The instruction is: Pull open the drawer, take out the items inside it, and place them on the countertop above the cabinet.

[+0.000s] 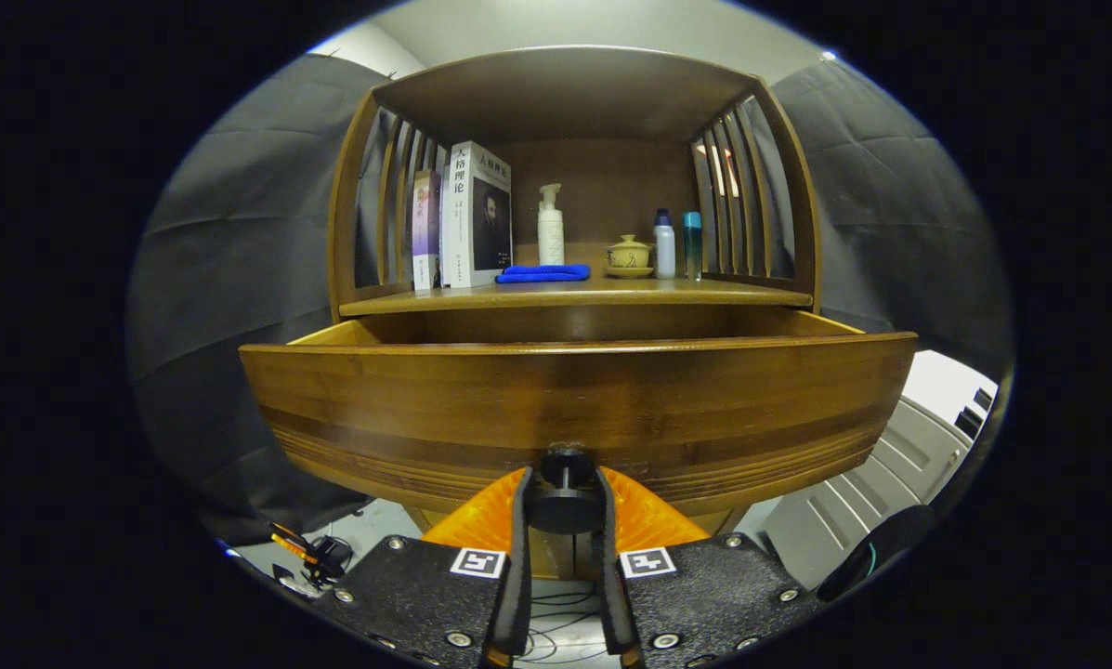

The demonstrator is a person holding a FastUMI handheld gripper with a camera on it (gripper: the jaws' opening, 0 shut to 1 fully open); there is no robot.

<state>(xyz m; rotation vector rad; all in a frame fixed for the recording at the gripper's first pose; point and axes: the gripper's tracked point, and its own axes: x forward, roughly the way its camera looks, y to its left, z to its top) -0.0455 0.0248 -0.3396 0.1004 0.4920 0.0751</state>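
Both fingers (521, 520) of the gripper (563, 506) press the knob (565, 492) of the pulled-out drawer (574, 409)

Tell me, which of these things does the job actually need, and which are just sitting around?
Part of the job:
- drawer, pulled out
- its knob, clamped between the fingers of the gripper
- countertop, where the items go
The drawer's contents are hidden behind its front.

Just sitting there:
- books
- blue cloth
- pump bottle
- lidded cup
- two small bottles
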